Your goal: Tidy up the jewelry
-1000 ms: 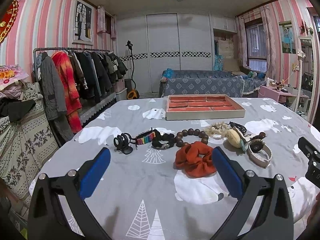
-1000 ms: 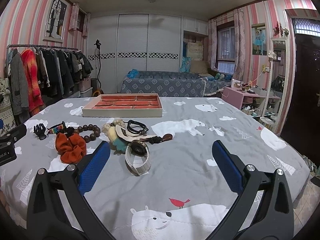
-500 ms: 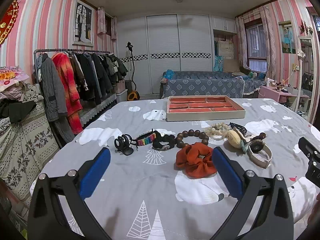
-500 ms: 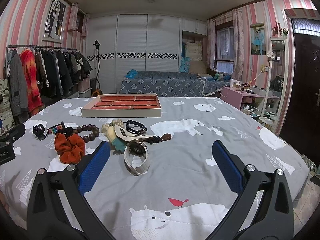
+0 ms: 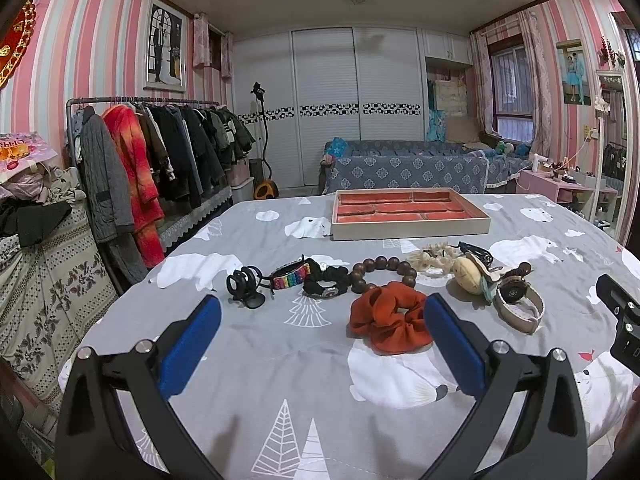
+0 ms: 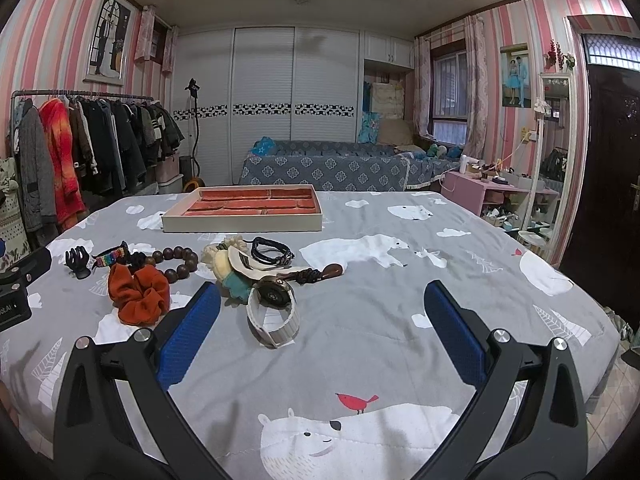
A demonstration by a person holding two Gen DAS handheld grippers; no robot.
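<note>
A jewelry tray (image 5: pixel 410 230) with a red lining stands at the far side of the table; it also shows in the right wrist view (image 6: pixel 240 224). In front of it lie an orange scrunchie (image 5: pixel 390 322), a brown bead bracelet (image 5: pixel 382 270), a rainbow bracelet (image 5: pixel 292 278), a black claw clip (image 5: pixel 244 286), a black cord bracelet (image 6: pixel 272 250) and a watch with a white strap (image 6: pixel 274 308). My left gripper (image 5: pixel 320 340) is open and empty, just before the scrunchie. My right gripper (image 6: pixel 320 334) is open and empty, right of the watch.
The table has a grey cloth (image 6: pixel 400 320) with polar bears. A clothes rack (image 5: pixel 152 160) stands to the left, a blue sofa (image 5: pixel 408 168) behind, a pink side table (image 6: pixel 488 192) to the right. The other gripper's body shows at each view's edge (image 5: pixel 618 320).
Both views have shifted only slightly; both grippers stay open and empty, and the items on the table have not moved.
</note>
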